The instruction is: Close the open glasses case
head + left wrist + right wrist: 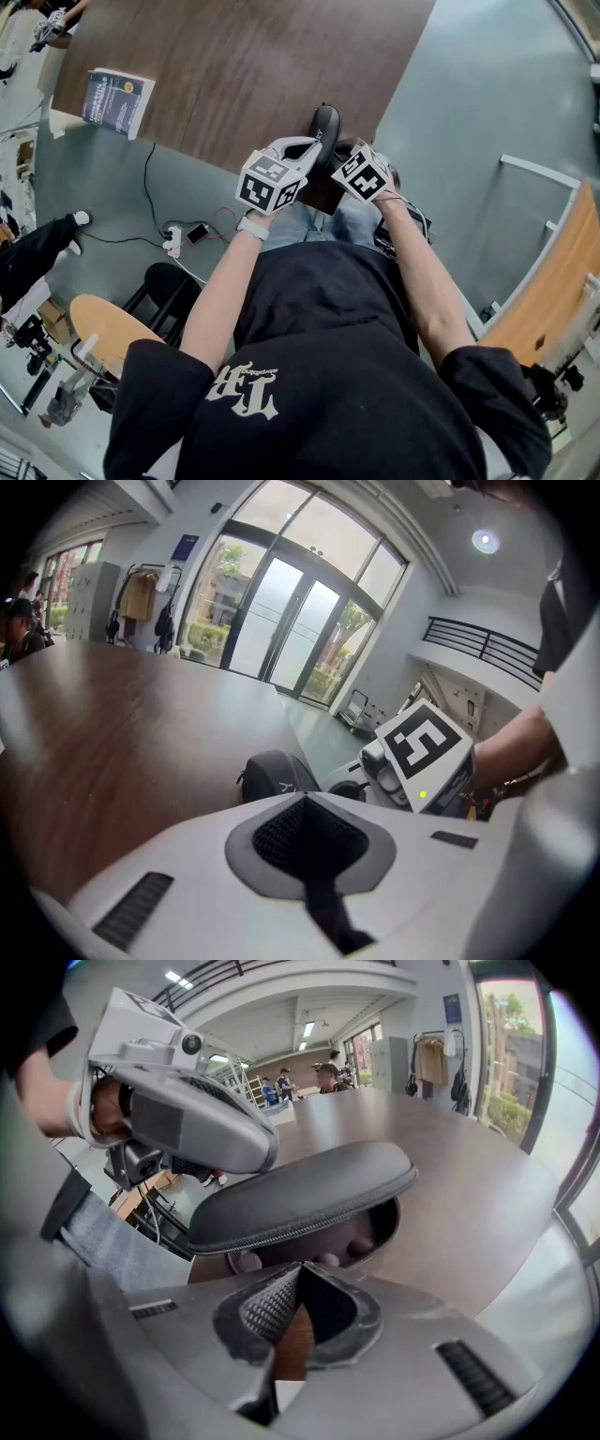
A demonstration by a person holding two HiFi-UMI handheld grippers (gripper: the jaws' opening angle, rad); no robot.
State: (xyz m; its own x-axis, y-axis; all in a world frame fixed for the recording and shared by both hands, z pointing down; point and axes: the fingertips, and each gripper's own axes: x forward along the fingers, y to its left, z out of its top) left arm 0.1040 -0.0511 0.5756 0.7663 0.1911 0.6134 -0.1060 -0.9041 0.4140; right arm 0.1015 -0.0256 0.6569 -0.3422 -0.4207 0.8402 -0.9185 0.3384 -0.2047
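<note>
A: Your black zippered hard-shell glasses case (300, 1194) sits at the near edge of the brown wooden bench (234, 75), its lid ajar.

B: And your fingers: the left gripper (302, 797) has them clenched on nothing, close by the lid. Your right gripper (300, 1265) is clenched and empty too, tips just short of the open mouth.

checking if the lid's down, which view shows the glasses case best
The right gripper view: the glasses case sits centre, lid ajar, opening visible. The left gripper view shows only its dark back; in the head view it is mostly hidden.
</note>
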